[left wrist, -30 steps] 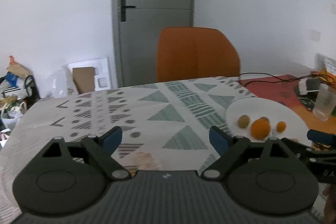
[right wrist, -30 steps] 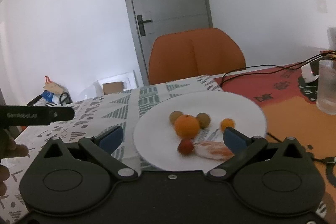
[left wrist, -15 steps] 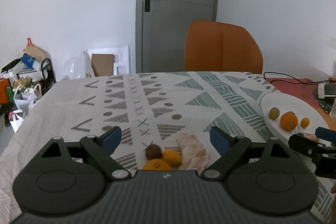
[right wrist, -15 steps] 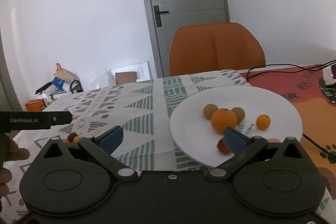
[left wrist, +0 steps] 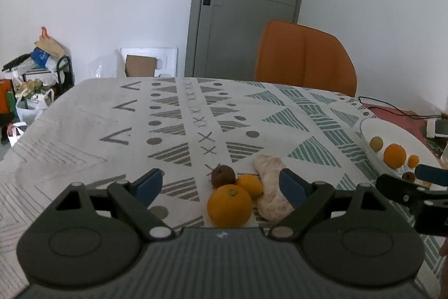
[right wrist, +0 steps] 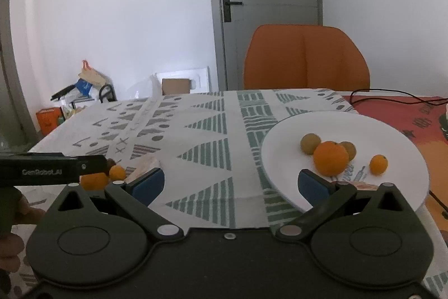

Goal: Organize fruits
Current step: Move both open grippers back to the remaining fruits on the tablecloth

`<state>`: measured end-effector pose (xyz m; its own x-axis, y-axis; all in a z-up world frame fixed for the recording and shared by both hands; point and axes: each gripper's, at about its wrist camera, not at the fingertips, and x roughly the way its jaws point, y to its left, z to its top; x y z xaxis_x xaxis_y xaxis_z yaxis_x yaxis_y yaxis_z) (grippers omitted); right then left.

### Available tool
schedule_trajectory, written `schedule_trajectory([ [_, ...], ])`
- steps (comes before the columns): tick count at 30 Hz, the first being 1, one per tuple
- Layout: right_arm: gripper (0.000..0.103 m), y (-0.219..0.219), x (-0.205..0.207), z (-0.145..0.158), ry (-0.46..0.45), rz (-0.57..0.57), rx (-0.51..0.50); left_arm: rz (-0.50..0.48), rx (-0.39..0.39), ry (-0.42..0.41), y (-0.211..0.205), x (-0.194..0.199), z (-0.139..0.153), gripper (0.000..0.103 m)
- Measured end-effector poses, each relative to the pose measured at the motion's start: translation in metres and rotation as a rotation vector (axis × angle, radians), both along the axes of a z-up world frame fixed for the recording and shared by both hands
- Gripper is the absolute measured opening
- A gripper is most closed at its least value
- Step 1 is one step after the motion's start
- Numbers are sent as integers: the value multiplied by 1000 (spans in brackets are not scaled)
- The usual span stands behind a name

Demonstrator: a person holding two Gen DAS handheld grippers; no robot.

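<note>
A round white plate [right wrist: 392,131] on the patterned-cloth worktop [right wrist: 210,136] carries a large orange [right wrist: 331,162] beside two brownish-green round fruits [right wrist: 310,143].

The cloth [left wrist: 196,114] is showing grey and green triangles on white. The oranges [left wrist: 229,206] are lying bright orange beside a brown fruit [left wrist: 223,176]. The plate [right wrist: 392,131] is looking white, the chair [right wrist: 305,58] orange.

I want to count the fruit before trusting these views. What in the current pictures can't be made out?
- Right wrist view: the loose fruit pile on the tablecloth is mostly hidden behind the left gripper.
- Right wrist view: an item at the plate front edge is covered by the right gripper's finger.
- Left wrist view: the plate's near fruit sits partly behind the right gripper; its kind is unclear.
- Left wrist view: the pale lump is too blurred to identify.
</note>
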<state>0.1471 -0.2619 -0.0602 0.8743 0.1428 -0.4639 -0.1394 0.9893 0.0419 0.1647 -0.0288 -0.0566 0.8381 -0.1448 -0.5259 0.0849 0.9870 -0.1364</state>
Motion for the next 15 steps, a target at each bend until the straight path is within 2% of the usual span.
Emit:
schedule_trajectory([
  [2, 103, 5, 1, -1, 9, 6, -13, -3, -15, -4, 2, -1, -3, 86],
  [5, 103, 13, 5, -1, 21, 16, -35, -23, -41, 10, 4, 0, -10, 70],
  [7, 103, 18, 7, -1, 28, 24, -50, -39, -68, 31, 7, 1, -15, 46],
  [9, 103, 24, 10, -1, 31, 33, -63, -55, -91, 55, 9, 1, -20, 36],
  [15, 103, 47, 20, -1, 38, 75, -71, -11, -112, 46, 22, -2, -19, 35],
])
